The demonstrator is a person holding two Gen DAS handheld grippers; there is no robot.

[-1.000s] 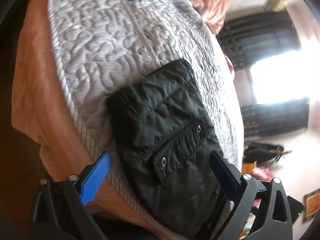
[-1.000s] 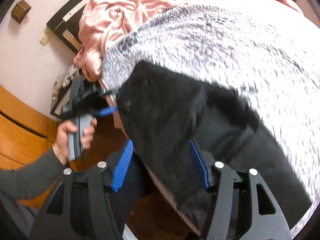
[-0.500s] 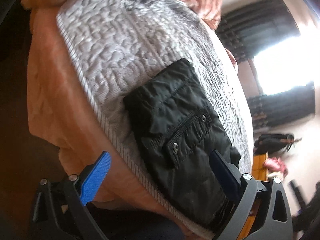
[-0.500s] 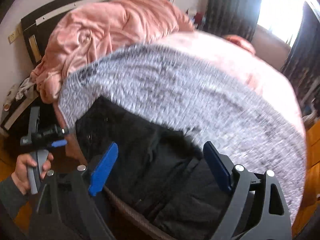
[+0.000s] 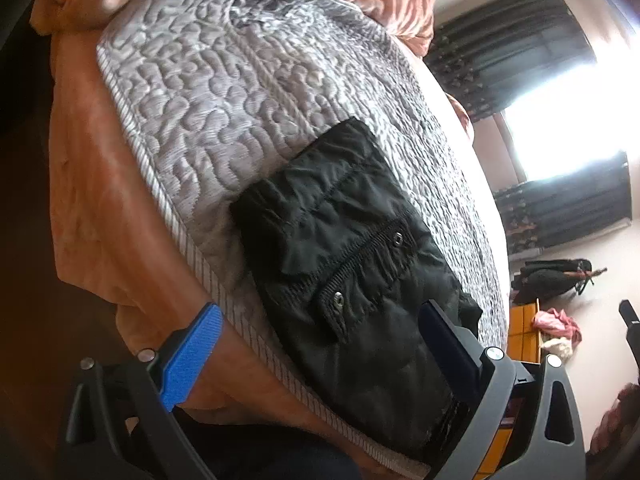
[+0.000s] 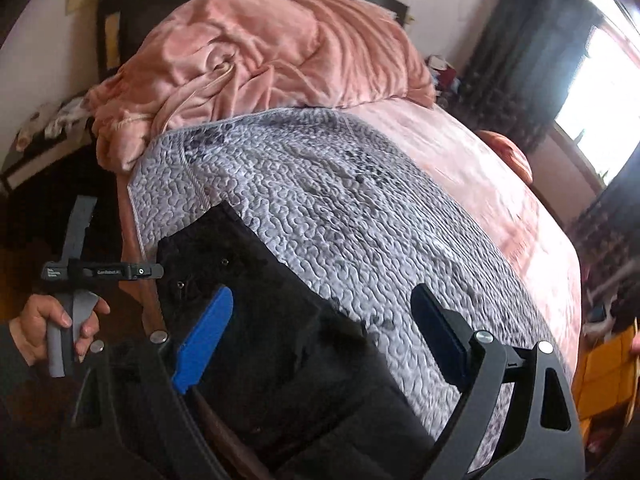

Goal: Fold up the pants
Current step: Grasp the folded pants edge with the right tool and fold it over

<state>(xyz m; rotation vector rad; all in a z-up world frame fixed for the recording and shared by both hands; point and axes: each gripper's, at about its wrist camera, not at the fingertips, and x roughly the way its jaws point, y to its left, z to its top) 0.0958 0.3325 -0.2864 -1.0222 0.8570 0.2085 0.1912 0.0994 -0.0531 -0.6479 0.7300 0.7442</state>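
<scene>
now the folded black nylon pants (image 6: 256,320) are lying just beneath the right hand-held gripper (image 6: 320,332), both hand-held grippers gaping wide, gripping nothing.

Between the jaws of the left gripper (image 5: 316,350), the pants (image 5: 352,264) are seen as black cloth with a faint sheen, finely crinkled, with stitched seams and small shiny metal snaps. Beyond the jaws, a grey quilted bedspread (image 5: 240,92) is shown, puffy and matt, edged with ribbed cord. Under it a smooth orange sheet (image 5: 104,200) is draped. Ahead of the right gripper (image 6: 324,336), a pink blanket (image 6: 272,60) looks soft and plush. Blue pads (image 6: 206,338) appear ribbed plastic on matt dark frames.
</scene>
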